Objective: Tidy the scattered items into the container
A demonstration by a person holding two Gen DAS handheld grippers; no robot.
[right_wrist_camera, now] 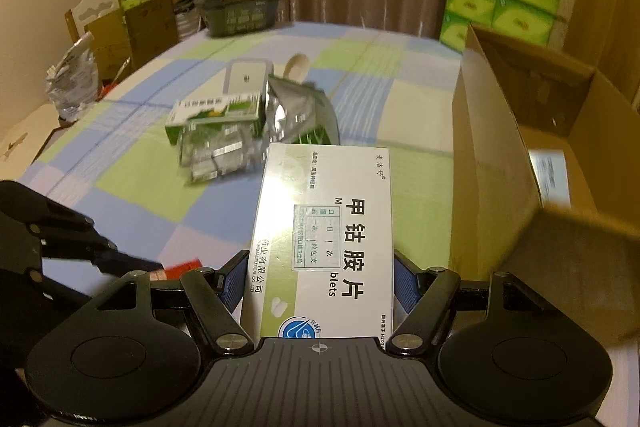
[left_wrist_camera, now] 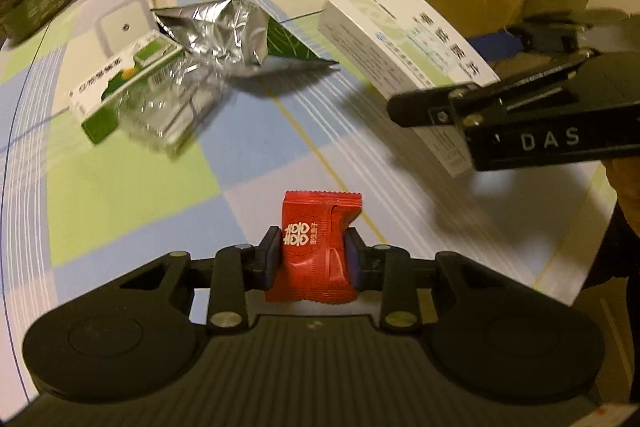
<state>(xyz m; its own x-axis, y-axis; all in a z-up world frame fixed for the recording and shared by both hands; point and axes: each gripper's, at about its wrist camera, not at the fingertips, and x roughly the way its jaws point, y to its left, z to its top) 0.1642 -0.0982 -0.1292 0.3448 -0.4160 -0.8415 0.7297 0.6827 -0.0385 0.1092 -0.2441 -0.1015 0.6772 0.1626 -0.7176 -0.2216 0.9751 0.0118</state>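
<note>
Your left gripper (left_wrist_camera: 312, 255) pinches the red sachet (left_wrist_camera: 316, 247), light, crinkly; right gripper (right_wrist_camera: 320, 283) clamps the stiff white box (right_wrist_camera: 324, 227) by its edges.

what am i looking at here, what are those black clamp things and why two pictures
Each picture comes from a camera fixed on a hand-held gripper, a two-finger clamp that a person carries, one in each hand. There is no robot arm.

The left camera shows the left hand-held gripper shut on a red candy packet. The right camera shows the right hand-held gripper closed on a white medicine box.

On the checked tablecloth lie a green box, a clear plastic wrapper and a torn foil bag. At the right stands an open cardboard box, seemingly the container for tidying.
</note>
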